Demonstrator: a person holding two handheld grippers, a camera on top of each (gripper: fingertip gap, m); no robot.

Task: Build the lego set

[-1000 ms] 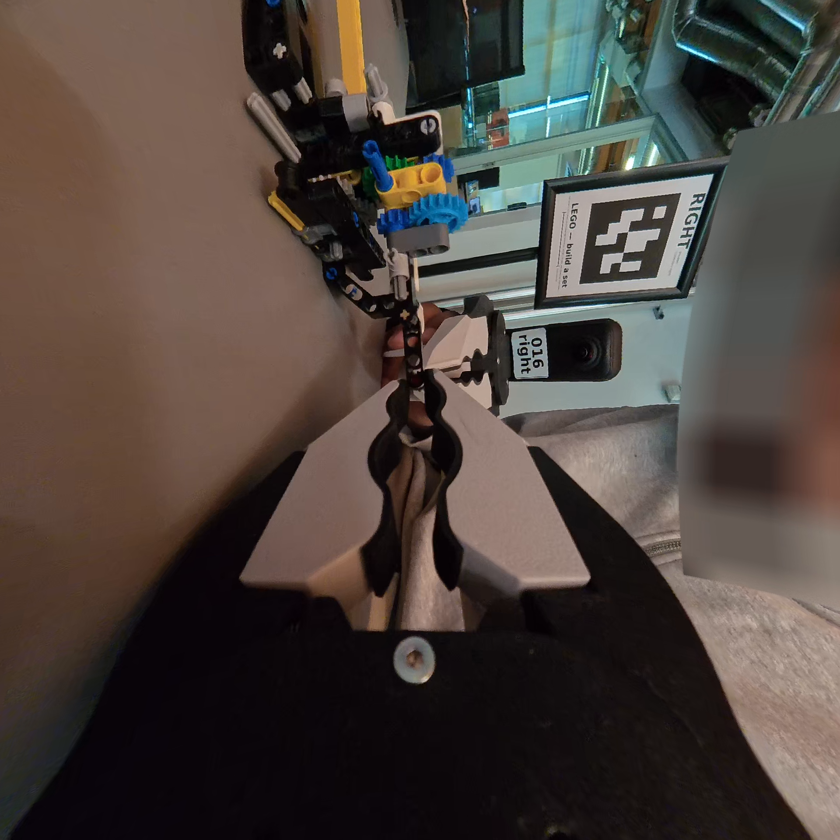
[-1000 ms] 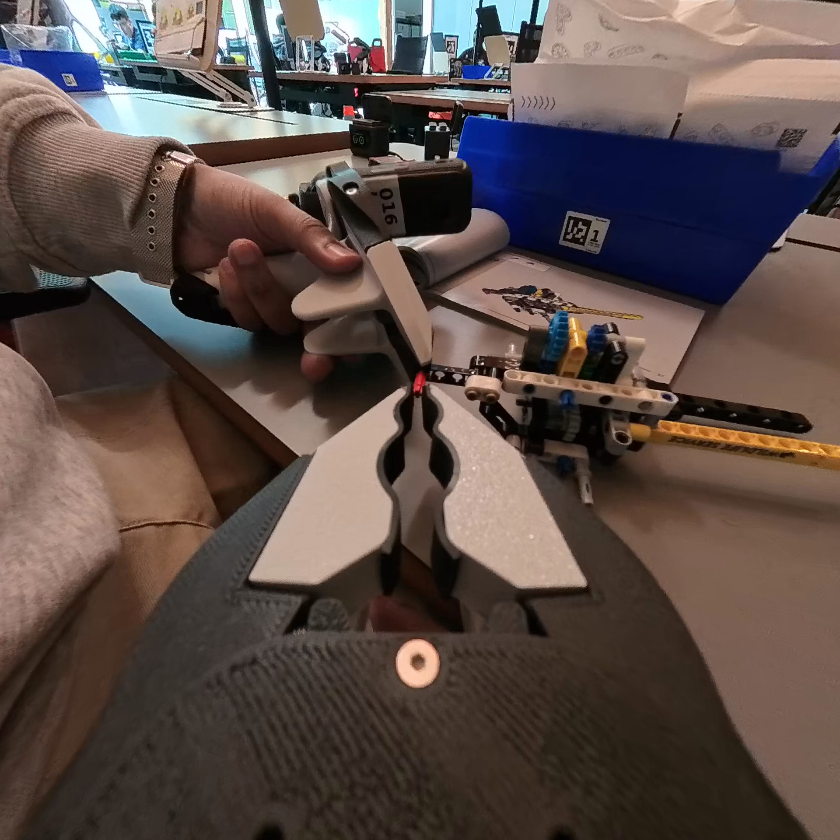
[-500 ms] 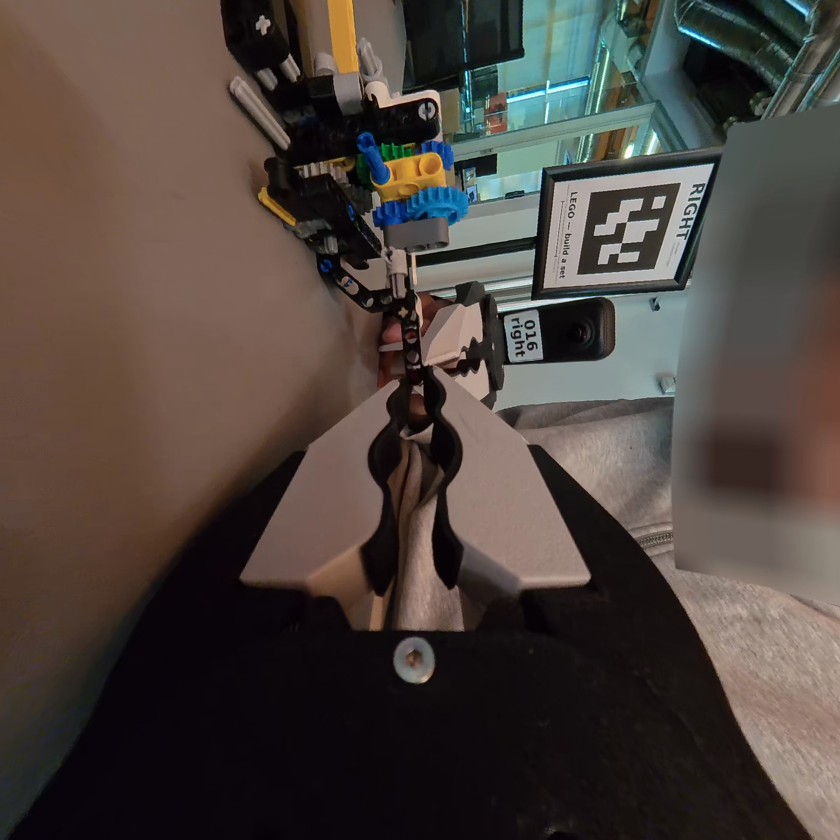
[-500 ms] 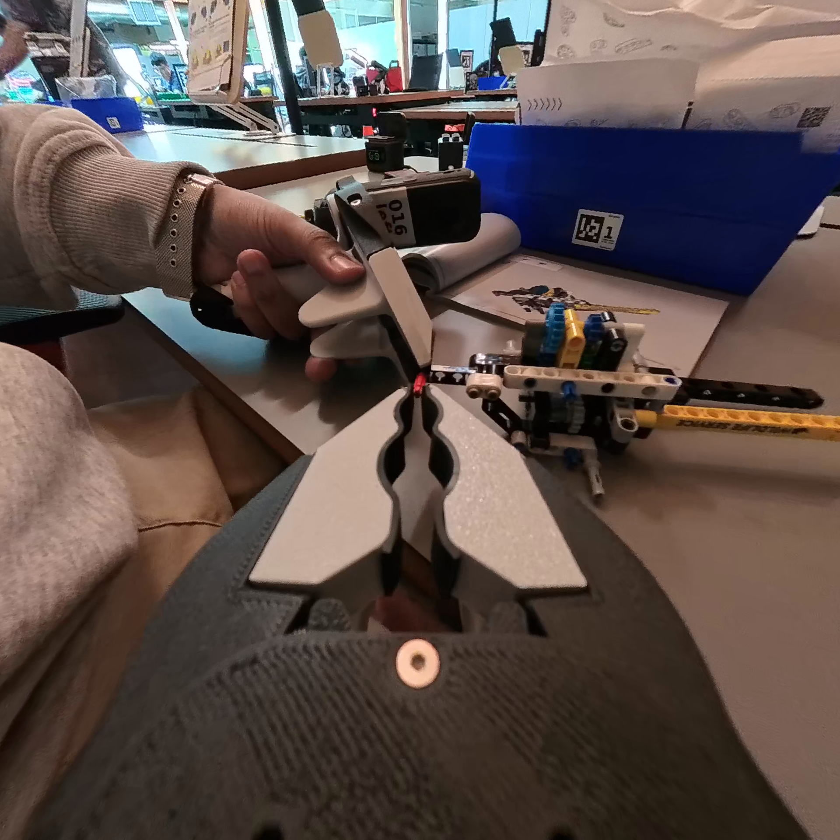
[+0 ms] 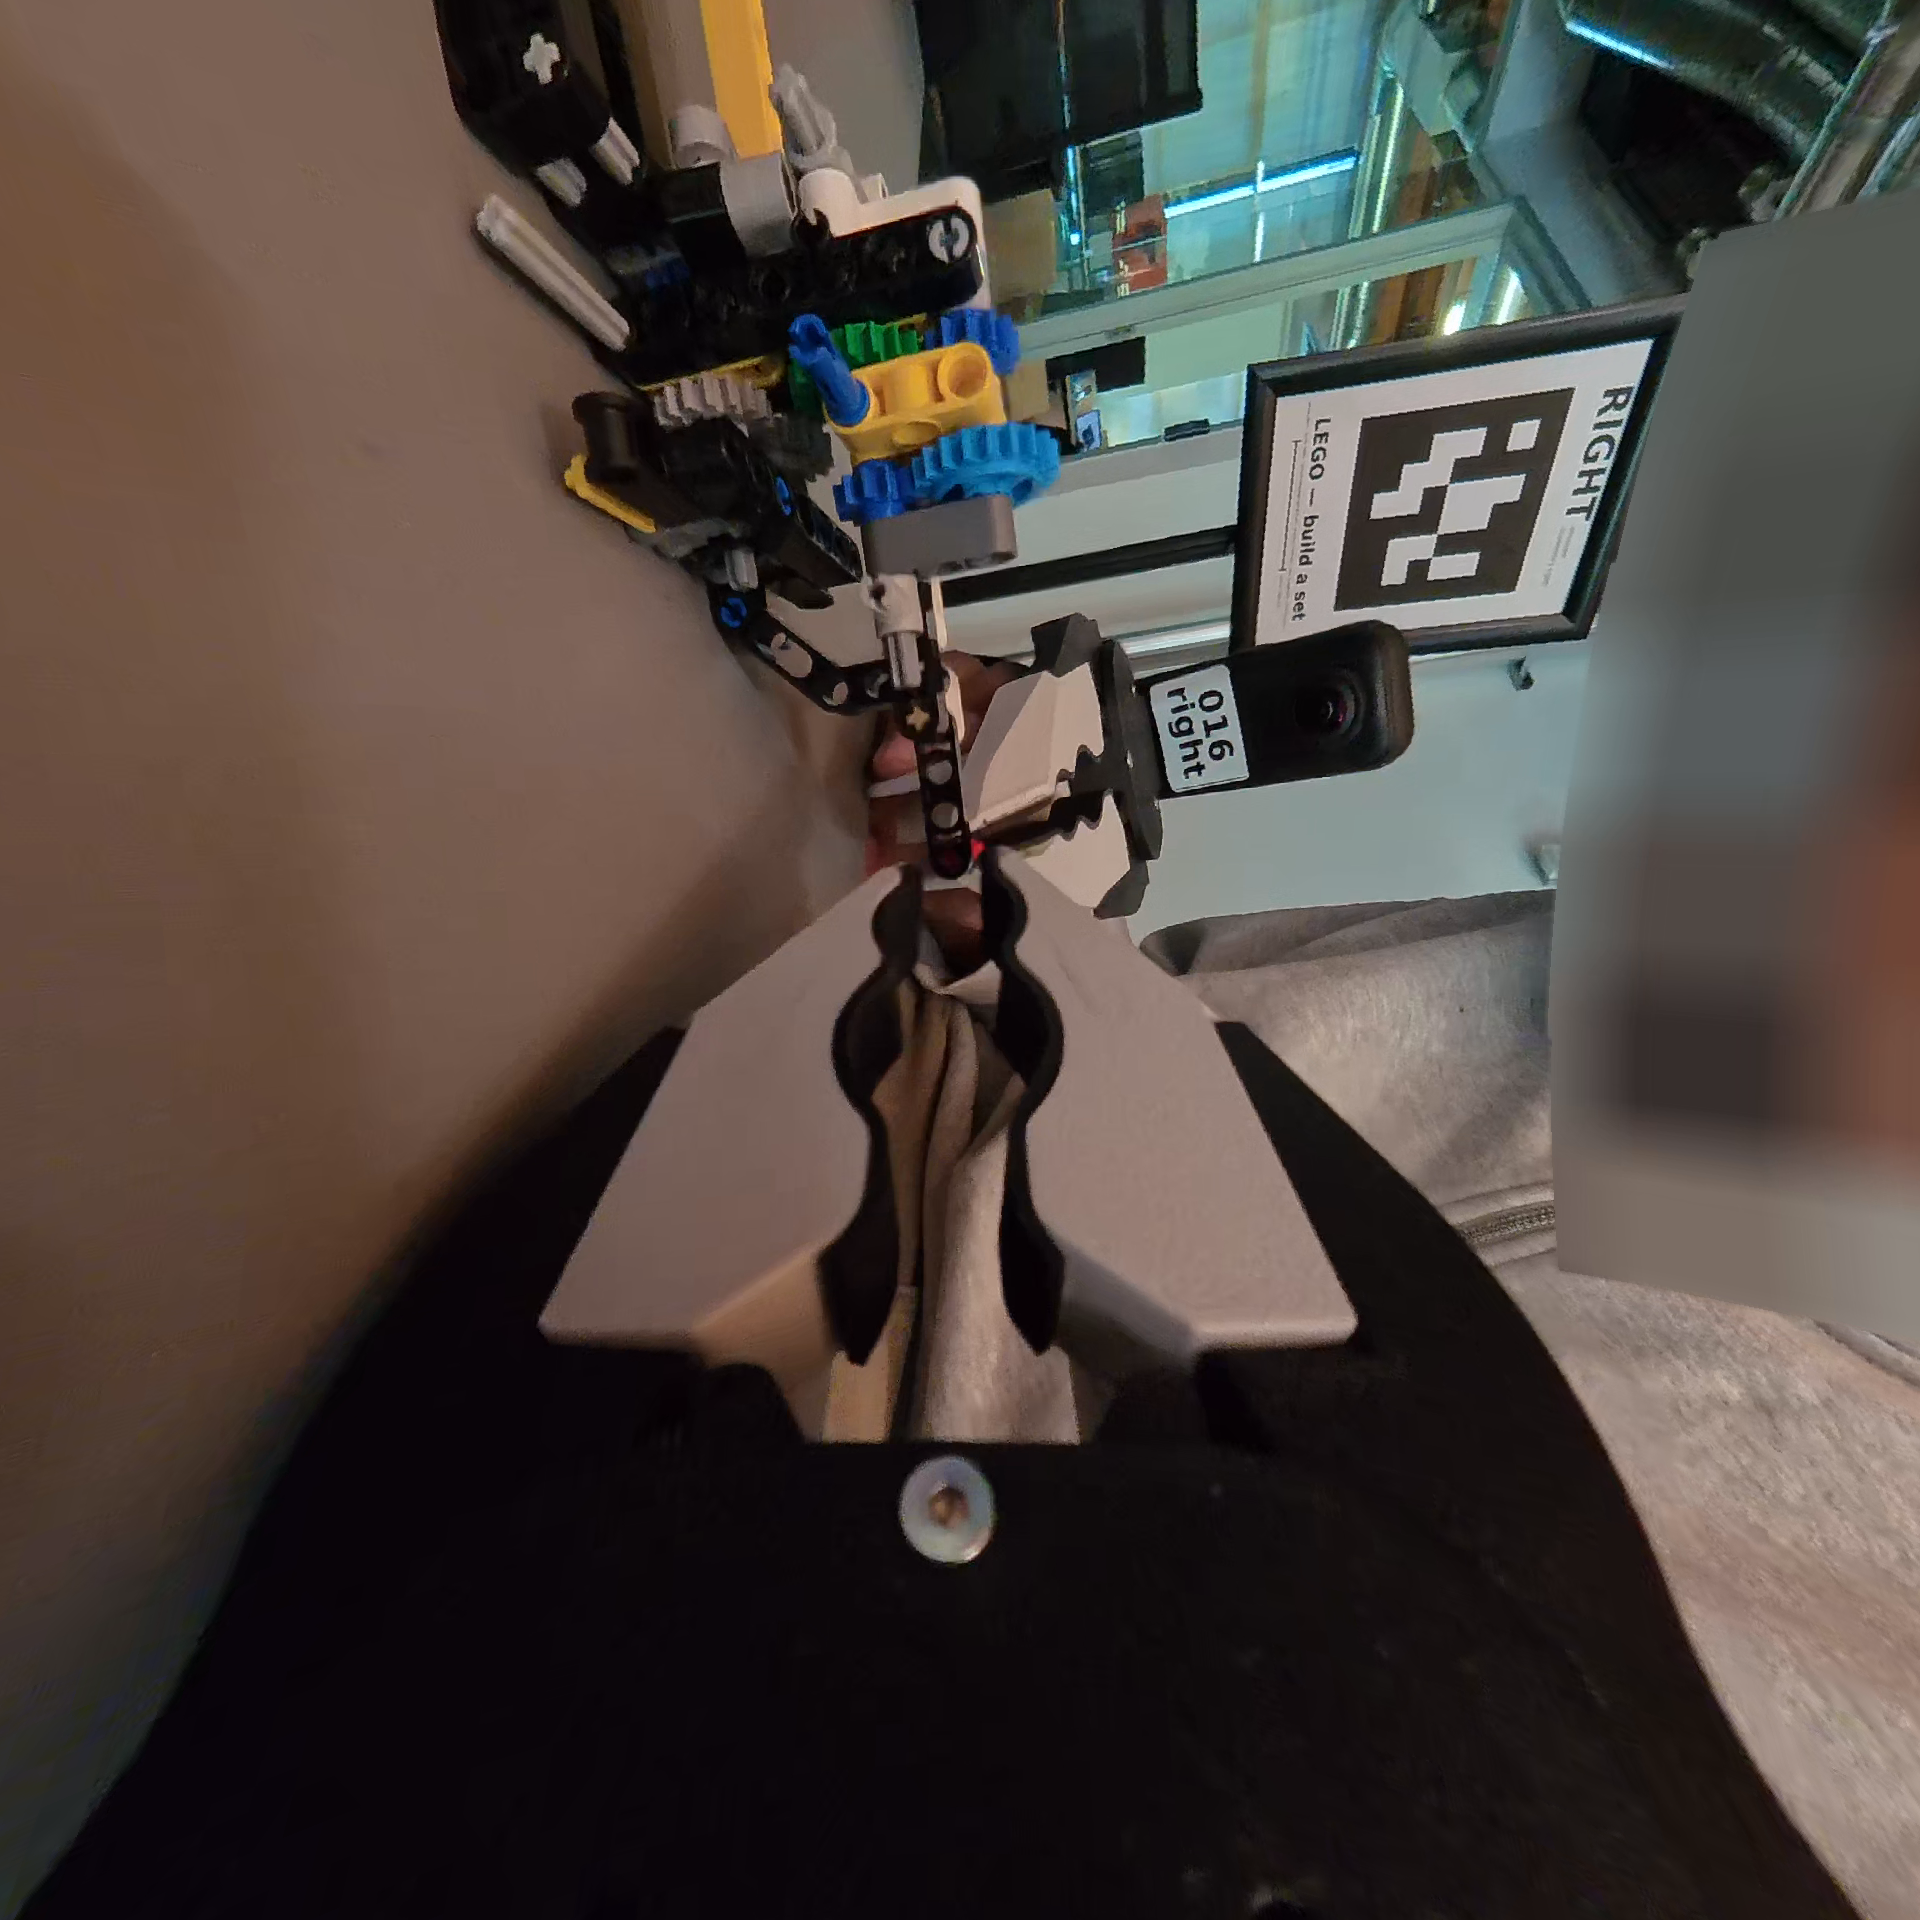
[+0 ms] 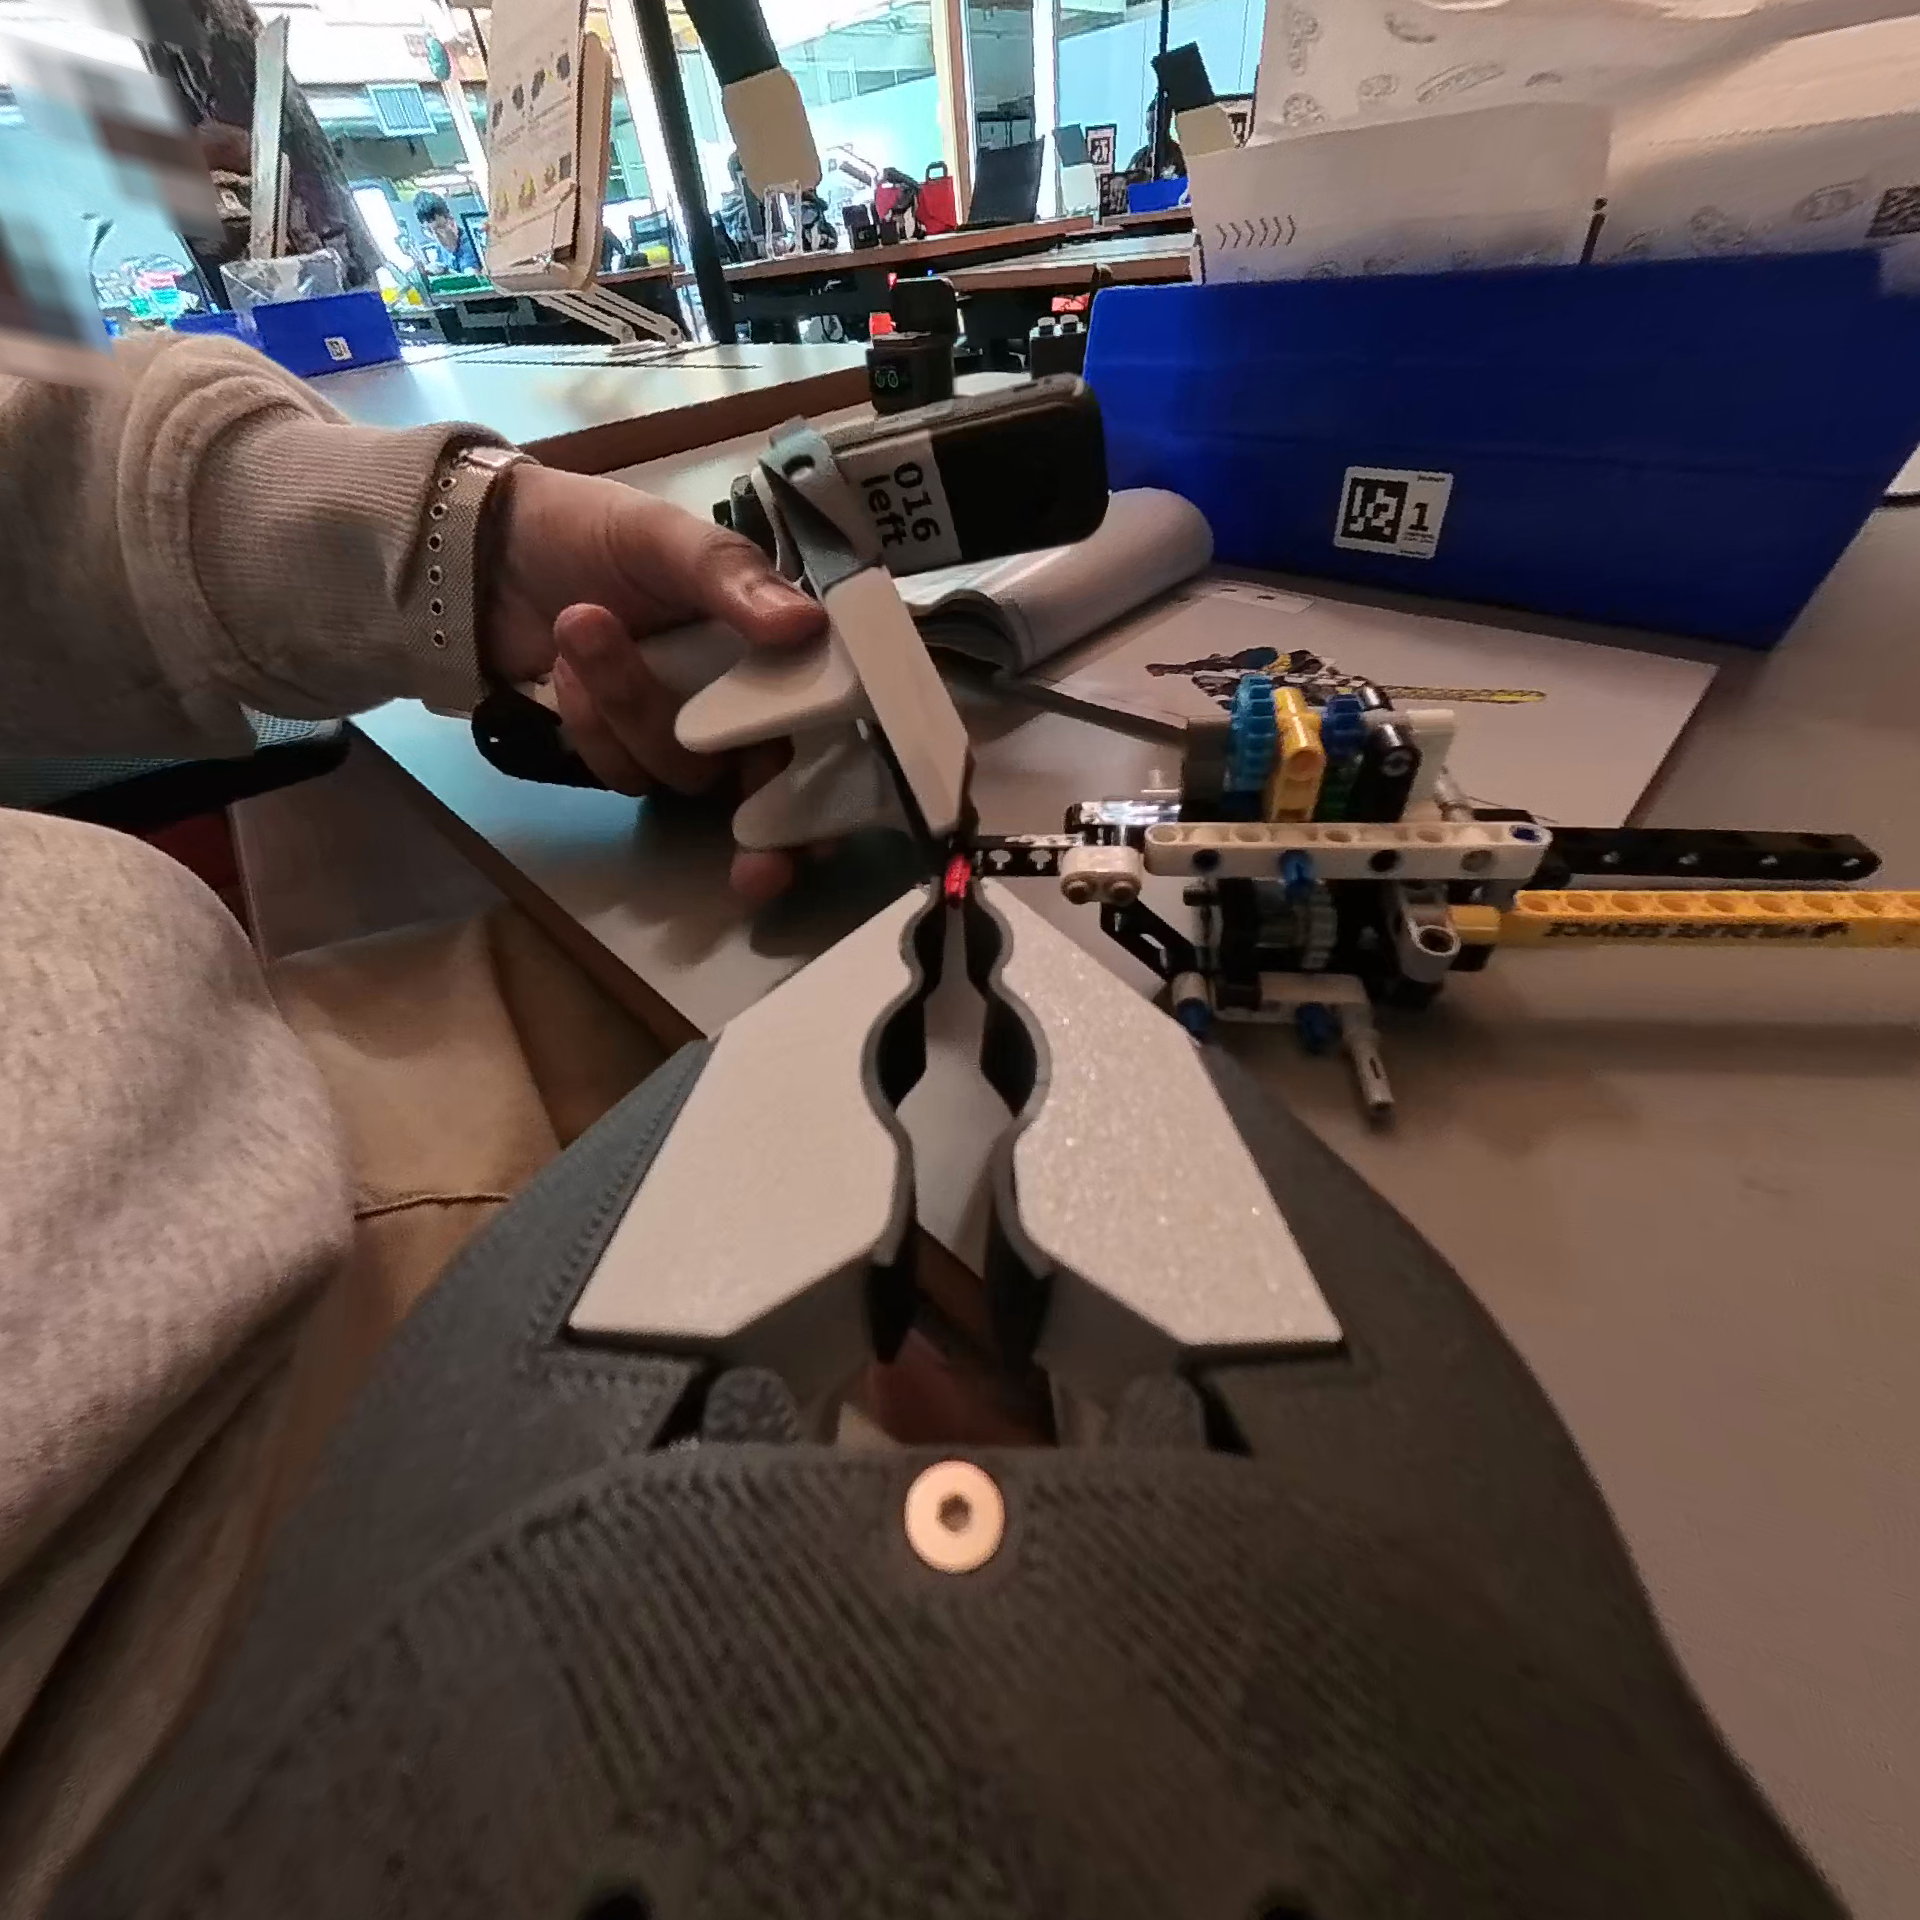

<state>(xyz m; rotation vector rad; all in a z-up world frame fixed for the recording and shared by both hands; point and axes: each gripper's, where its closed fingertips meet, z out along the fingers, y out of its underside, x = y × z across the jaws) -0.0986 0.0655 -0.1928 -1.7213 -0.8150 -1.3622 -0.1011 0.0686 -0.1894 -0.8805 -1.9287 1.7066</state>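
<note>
1. Your left claw [image 5: 940,883] is clamped on the black beam [image 5: 938,774] at the lego model's [image 6: 1309,831] end, over the counter [image 6: 1558,1195] edge.
2. Your right claw [image 6: 954,902] pinches a red pin [image 6: 953,878] against that beam.
3. Only the right view shows the yellow beam [image 6: 1683,920] and blue bin [image 6: 1507,416].

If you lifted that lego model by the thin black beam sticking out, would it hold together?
Probably shakily. The black beam is thin and joined to the lego model at one end, so it might pivot or pop off. The yellow beam juts far out, likely making it tip.
</note>
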